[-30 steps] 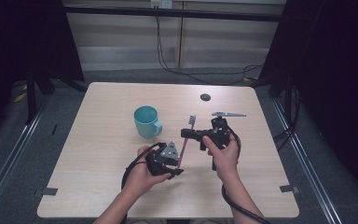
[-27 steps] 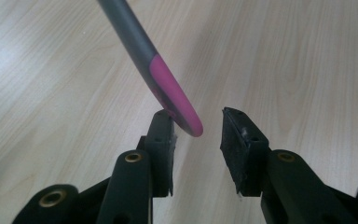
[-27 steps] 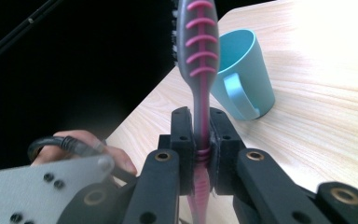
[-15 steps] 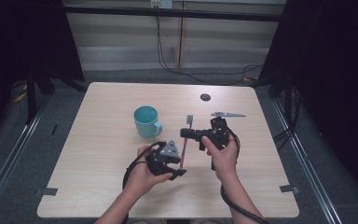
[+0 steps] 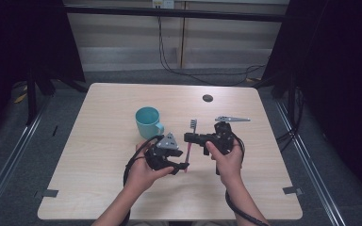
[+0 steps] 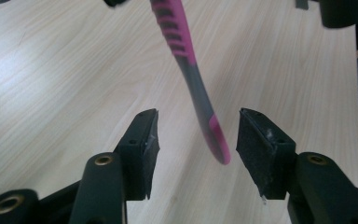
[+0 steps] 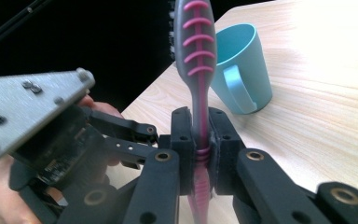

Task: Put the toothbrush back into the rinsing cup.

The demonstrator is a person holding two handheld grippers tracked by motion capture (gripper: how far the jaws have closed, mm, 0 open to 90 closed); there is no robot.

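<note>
The right tool (image 5: 194,138) clamps a pink-and-grey toothbrush (image 5: 190,143) mid-handle above the worktop (image 5: 94,122); the left tool (image 5: 183,165), jaws spread wide, brackets the handle's free tip without touching it. A teal mug (image 5: 148,122) stands at ten o'clock from the tools.

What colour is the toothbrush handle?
Pink and grey, the toothbrush showing best in the right gripper view.

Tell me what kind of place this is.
Probably a lab recording booth, not a home: a bare wooden table ringed by dark curtains, tape marks on the grey floor, cables trailing behind.
</note>
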